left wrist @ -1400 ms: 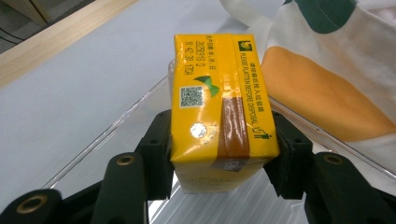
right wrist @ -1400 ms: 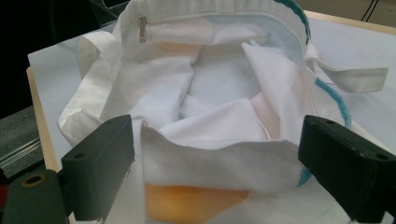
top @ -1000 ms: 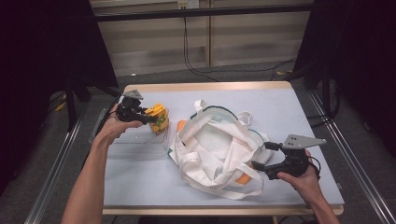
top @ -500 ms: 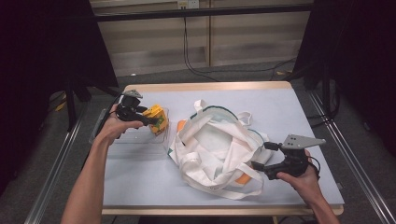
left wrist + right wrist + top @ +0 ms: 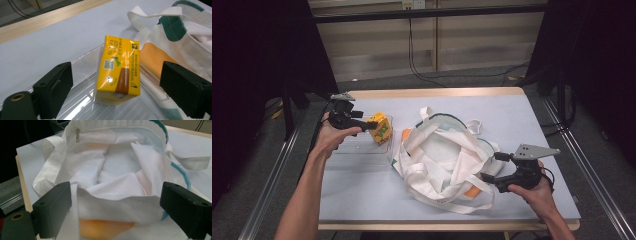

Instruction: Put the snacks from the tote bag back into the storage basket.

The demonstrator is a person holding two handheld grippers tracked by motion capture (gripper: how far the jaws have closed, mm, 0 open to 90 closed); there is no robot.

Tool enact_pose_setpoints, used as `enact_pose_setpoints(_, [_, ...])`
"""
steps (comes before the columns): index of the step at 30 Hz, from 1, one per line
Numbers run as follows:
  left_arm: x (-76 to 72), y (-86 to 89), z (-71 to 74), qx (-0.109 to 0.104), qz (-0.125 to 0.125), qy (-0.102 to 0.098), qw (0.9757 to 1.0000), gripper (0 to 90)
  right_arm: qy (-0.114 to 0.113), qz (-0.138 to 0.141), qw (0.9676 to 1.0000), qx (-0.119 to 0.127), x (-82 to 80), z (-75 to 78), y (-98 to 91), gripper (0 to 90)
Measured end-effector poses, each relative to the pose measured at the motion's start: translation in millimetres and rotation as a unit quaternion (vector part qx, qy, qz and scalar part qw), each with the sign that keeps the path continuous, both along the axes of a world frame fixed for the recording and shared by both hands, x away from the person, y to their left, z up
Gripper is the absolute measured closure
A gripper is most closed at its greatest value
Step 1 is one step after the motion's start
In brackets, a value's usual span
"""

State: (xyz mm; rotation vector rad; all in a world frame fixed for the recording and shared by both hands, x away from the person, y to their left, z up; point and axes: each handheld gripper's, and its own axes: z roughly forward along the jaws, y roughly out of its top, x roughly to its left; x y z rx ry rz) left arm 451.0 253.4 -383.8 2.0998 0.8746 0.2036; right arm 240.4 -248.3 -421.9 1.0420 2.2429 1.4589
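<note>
A: Comparing with a second ago, finds the yellow carton [image 5: 118, 72] a touch lower, left of centre in the high view. Puts it now on the clear tray [image 5: 362, 152], just left of the tote bag [image 5: 439, 155]. Finds hardly any shift in the left gripper [image 5: 364, 125].

B: Meaning what for the work?

A: Reads as a set-down or a hold just let go, though hard to tell which. Either way, leaves the carton outside the bag, not packed.

B: And the tongs on that side?

A: Spread wide in the left gripper view, one black jaw at lower left, the other at lower right. Frames the carton between them with clear gaps both sides, gripping nothing.

B: Not plain from above?

A: No. Looks from the high view almost like touching at the jaw tips. Takes the close view to show the gaps.

B: Other hand?

A: Places the right gripper [image 5: 489, 179] at the lower right, against the bag's near rim. Shows it wide open too in the right gripper view, with the white rim between the jaws but not pinched. Also looks straight into the bag's mouth, showing folded lining and an orange patch [image 5: 102, 226] low on the outside. Offers none of that interior from overhead.
</note>
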Motion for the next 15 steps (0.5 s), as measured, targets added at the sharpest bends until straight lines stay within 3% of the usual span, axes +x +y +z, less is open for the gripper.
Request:
enact_pose_setpoints(2, [-2.9, 3.5, 1.5, -0.007, 0.014, -0.005, 0.9999, 17.0, 0.0, 0.0, 1.0, 0.0, 0.3, 0.1, 0.2, 10.6])
enact_pose_setpoints(4, [-5.3, 7.9, 2.5, -0.014, 0.011, -0.003, 0.9998, 23.3, 0.0, 0.001, 1.0, 0.0, 0.5, -0.3, 0.5, 10.6])
enact_pose_setpoints(9, [-13.3, 18.1, 4.7, -0.024, 0.018, -0.005, 0.9995, 27.4, 0.003, 0.003, 1.0, 0.001, 1.0, -2.1, 0.4, 10.6])
enact_pose_setpoints(10, [-15.5, 19.7, 5.1, -0.033, 0.014, -0.005, 0.9994, 32.2, 0.003, 0.003, 1.0, 0.001, 1.4, -2.4, 0.4, 10.6])
enact_pose_setpoints(13, [-21.5, 24.1, 4.3, -0.029, 0.012, -0.012, 0.9994, 40.3, 0.004, 0.005, 1.0, 0.002, 3.7, -3.7, 0.3, 10.2])
enact_pose_setpoints(15, [-24.3, 29.3, 2.8, -0.045, 0.02, -0.013, 0.9987, 47.7, 0.006, 0.005, 1.0, 0.0, 3.6, -4.8, 0.7, 10.2])
